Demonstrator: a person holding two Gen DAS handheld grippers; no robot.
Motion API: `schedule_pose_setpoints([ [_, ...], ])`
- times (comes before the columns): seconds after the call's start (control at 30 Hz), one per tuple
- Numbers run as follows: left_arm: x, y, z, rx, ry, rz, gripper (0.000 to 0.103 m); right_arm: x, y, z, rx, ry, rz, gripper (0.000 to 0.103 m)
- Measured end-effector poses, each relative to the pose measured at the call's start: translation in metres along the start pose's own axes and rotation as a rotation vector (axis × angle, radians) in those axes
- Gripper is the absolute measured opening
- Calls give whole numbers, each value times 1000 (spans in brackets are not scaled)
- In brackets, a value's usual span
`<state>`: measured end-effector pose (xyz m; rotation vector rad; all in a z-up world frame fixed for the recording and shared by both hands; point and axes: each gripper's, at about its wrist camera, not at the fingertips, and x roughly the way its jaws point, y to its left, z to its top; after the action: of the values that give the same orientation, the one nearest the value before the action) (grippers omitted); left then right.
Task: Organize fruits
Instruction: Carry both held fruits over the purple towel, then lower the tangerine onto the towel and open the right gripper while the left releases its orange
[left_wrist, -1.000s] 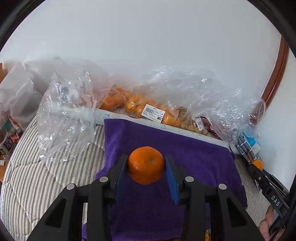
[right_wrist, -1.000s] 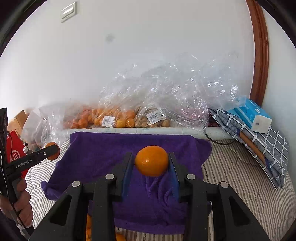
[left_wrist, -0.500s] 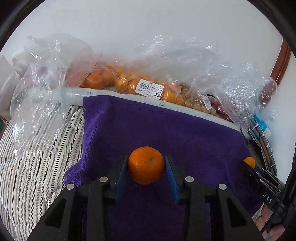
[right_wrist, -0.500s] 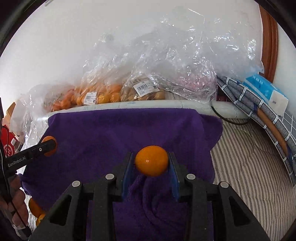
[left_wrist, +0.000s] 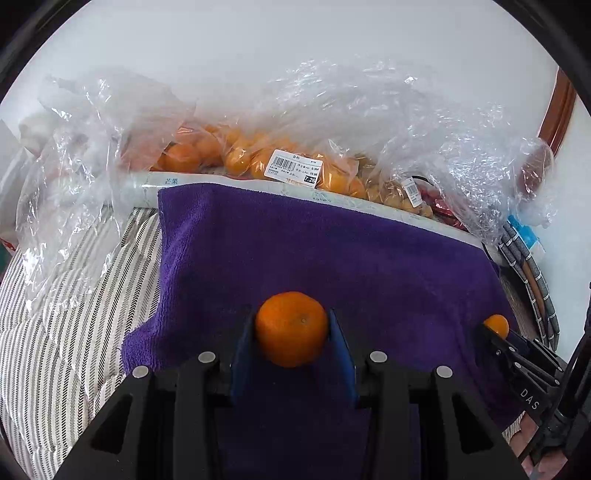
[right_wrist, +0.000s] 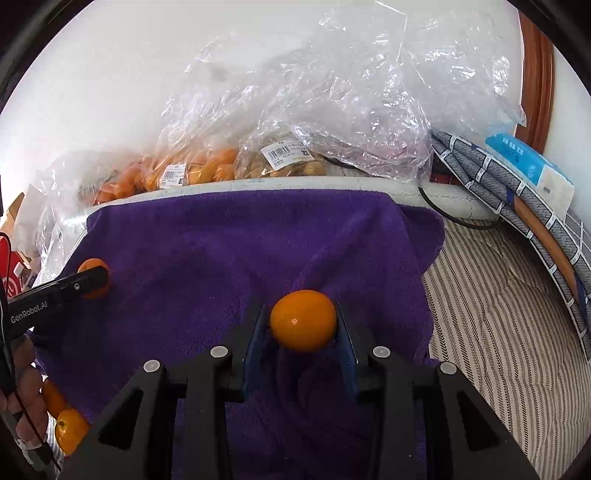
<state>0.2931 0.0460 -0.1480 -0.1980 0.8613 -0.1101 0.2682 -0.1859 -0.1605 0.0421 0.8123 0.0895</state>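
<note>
My left gripper (left_wrist: 291, 332) is shut on a dimpled orange tangerine (left_wrist: 291, 328) and holds it above the purple towel (left_wrist: 332, 258). My right gripper (right_wrist: 301, 325) is shut on a smooth orange (right_wrist: 303, 319) above the same towel (right_wrist: 221, 251). In the left wrist view the right gripper's tip and its orange (left_wrist: 496, 325) show at the right edge. In the right wrist view the left gripper's tip and its tangerine (right_wrist: 92, 277) show at the left edge. Two loose oranges (right_wrist: 68, 428) lie at the lower left.
Clear plastic bags of oranges (left_wrist: 258, 158) and small brown fruit (right_wrist: 284, 162) lie along the white wall behind the towel. A striped bed cover (right_wrist: 498, 314) lies beneath. A folded checked cloth (right_wrist: 517, 192) and a blue tissue pack (right_wrist: 532, 166) lie at the right.
Both grippers have moved forward and tilted down over the purple towel, each still holding its fruit. The bags at the wall appear nearer.
</note>
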Motion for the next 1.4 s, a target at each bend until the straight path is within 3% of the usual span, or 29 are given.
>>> schedule_pose_setpoints([
  [0.07,-1,0,0,-6,-1,-7,38,-1,1,0,1,-10,5,41],
  [0.17,-7,0,1,-14,-22,-17,39,-9,6,-1,-19,-53,16,59],
  [0.23,-11,-1,1,-8,-34,-29,46,-18,10,-1,-30,-91,19,67],
  [0.33,-19,-5,1,0,-52,-17,48,-29,11,-1,-22,-132,23,70],
  [0.63,-67,-19,-9,42,-93,-33,54,-85,9,0,15,-164,22,70],
  [0.83,-100,-19,-39,51,-83,5,54,-131,8,-22,11,-161,-66,70],
  [0.97,-121,-24,-62,67,-66,36,54,-152,4,-41,46,-86,-9,70],
  [1.2,-154,-23,-92,100,-54,62,54,-187,6,-76,50,-69,23,70],
  [1.4,-158,-9,-108,89,-36,100,54,-193,19,-96,9,-60,13,67],
])
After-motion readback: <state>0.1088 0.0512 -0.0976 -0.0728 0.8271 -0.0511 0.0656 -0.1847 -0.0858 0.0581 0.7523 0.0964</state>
